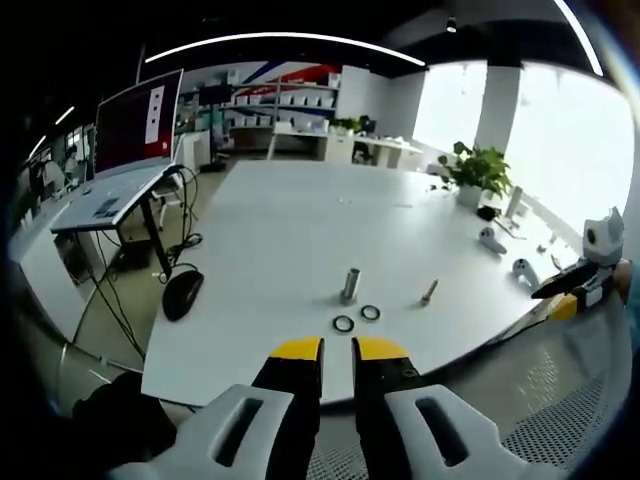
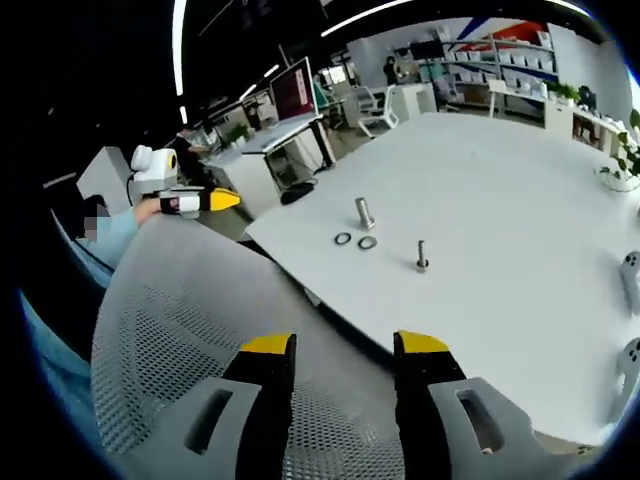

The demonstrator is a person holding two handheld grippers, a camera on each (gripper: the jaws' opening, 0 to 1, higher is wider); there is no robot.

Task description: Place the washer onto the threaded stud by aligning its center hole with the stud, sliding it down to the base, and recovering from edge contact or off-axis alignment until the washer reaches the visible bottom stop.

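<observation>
Yellow-tipped and black-bodied, the left gripper (image 1: 337,350) hung short of the table's near edge with its jaws almost together, a narrow slit between them and nothing held. The right gripper (image 2: 343,345) sat over the white mesh back of a chair (image 2: 170,330), its jaws set clearly apart and likewise empty. Judging by this, the task had not begun: neither tool had reached the parts. Past the near edge of the smooth white table (image 1: 300,220) lay two thin flat metal rings, the left washer (image 1: 344,324) and the right washer (image 1: 371,313), close together but apart, both flat on the surface and not yet lifted. Just behind them stood a short metal cylinder (image 1: 350,284), upright and bare; off to its right a slimmer threaded stud (image 1: 429,292) stood somewhat tilted, with no ring on it. All of the picking, aligning and sliding down remained. Farther back were a black mouse (image 1: 182,294), a laptop (image 1: 135,135) and a leafy plant (image 1: 478,170).
</observation>
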